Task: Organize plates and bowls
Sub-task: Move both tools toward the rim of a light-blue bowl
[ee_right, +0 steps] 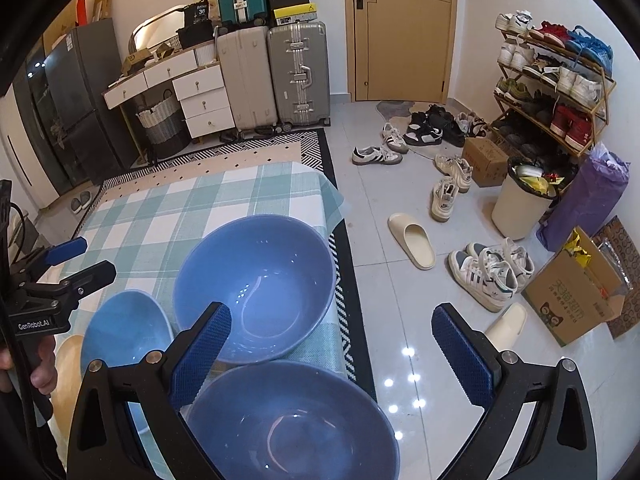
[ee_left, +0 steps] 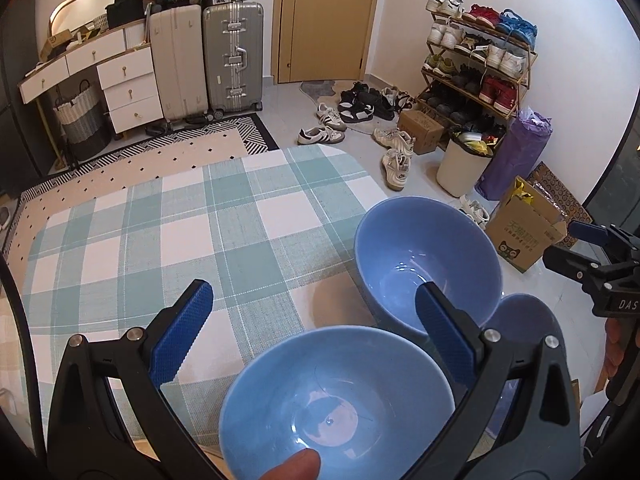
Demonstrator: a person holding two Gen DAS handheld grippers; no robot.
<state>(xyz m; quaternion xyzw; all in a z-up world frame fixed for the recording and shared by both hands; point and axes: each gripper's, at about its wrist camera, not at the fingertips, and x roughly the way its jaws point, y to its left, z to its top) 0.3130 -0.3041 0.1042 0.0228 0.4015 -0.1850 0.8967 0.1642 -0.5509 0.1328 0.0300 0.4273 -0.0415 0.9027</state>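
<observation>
smooth round blue bowls (ee_right: 256, 288), checked cloth (ee_left: 160, 240)

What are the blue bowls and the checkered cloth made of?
The blue bowls look like glazed ceramic, or maybe hard plastic. They are smooth and shiny, with small light spots glinting inside. The checkered tablecloth looks like a woven fabric or vinyl mat. It is dull, and a fine thread-like weave shows across the green and white squares.

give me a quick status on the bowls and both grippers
Left gripper open, empty, over small bowl. Right gripper open, empty, over near bowl. Three blue bowls on table, unstacked; far bowl at the edge. Nothing in the way.
</observation>
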